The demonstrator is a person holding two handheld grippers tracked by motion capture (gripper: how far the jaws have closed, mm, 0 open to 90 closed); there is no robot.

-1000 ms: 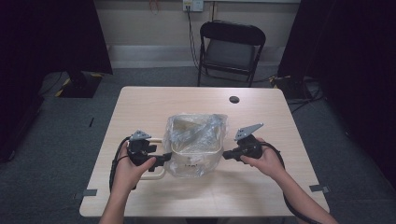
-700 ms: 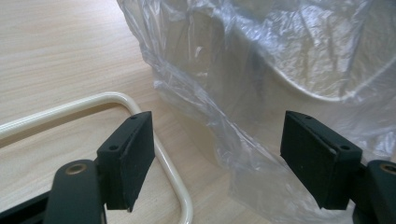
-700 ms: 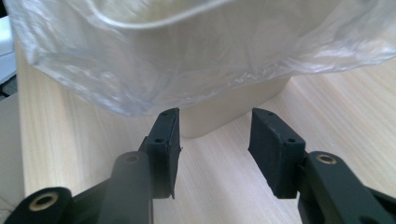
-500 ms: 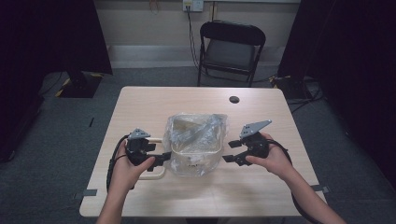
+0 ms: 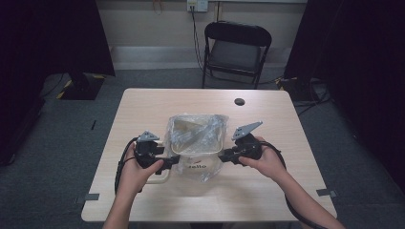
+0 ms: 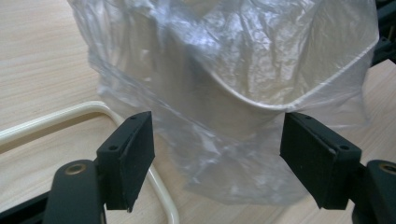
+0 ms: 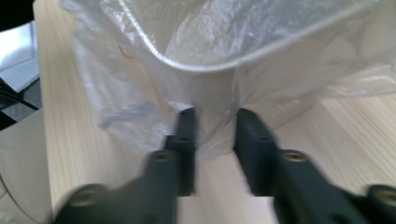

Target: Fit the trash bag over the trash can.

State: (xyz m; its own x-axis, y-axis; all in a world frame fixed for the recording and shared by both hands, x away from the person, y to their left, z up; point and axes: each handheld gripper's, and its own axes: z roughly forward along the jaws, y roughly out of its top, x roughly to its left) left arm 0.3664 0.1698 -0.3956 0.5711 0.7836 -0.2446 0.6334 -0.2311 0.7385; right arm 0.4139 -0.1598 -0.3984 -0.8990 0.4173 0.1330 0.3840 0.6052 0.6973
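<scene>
While the cream bin stands mid-bench with a clear plastic liner draped over its rim, the left gripper holds its fingers spread around the hanging film. The right gripper has its fingers nearly together on a fold. Judged step: fitting the liner; next, tug both sides down evenly.

A clear, crinkled plastic bag lines a cream-white bin on a pale wood-grain table; both grippers' jaws are black, chair black too
</scene>
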